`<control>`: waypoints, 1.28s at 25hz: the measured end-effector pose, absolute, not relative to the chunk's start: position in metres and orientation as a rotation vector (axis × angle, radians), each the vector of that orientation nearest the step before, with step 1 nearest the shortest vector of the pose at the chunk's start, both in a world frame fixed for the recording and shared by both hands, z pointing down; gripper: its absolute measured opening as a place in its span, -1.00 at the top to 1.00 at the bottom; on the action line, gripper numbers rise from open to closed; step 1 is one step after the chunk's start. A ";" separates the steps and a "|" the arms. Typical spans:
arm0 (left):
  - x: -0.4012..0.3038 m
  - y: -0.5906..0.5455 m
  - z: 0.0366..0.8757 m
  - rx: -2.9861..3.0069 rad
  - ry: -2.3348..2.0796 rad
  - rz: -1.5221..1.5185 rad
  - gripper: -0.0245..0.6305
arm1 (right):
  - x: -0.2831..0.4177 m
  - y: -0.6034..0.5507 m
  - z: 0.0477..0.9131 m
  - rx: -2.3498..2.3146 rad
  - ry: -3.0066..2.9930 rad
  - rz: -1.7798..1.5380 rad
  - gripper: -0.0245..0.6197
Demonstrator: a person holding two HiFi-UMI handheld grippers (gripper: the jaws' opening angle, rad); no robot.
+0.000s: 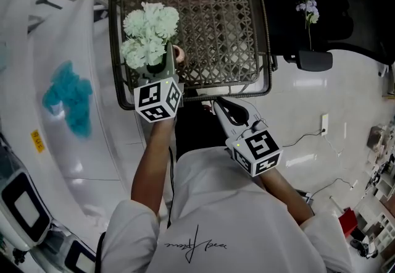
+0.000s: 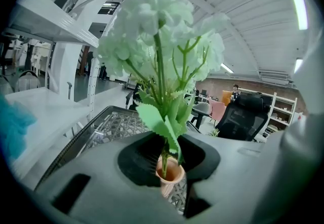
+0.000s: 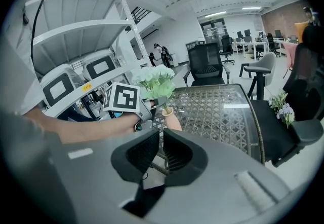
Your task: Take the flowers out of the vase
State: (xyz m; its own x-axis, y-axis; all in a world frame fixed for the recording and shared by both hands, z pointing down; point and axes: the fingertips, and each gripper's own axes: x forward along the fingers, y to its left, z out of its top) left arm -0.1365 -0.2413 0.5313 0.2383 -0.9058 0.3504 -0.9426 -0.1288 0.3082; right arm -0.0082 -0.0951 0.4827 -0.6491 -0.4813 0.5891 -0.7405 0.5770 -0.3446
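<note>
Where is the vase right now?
In the head view, the peach vase stands near-left on the lattice table, beneath the white flowers, at the left gripper.

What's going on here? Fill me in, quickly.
A person is working with handheld tongs at a woven wire table. The left tongs are closed on the stems of the white flowers just above the small peach vase, which stands on the table; the flowers are not out yet. The right tongs hang shut and empty near the table's front edge.
</note>
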 end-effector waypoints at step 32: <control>-0.139 -0.227 0.496 2.051 -1.739 0.075 0.71 | -0.013 -0.097 0.454 0.976 -2.514 0.768 0.90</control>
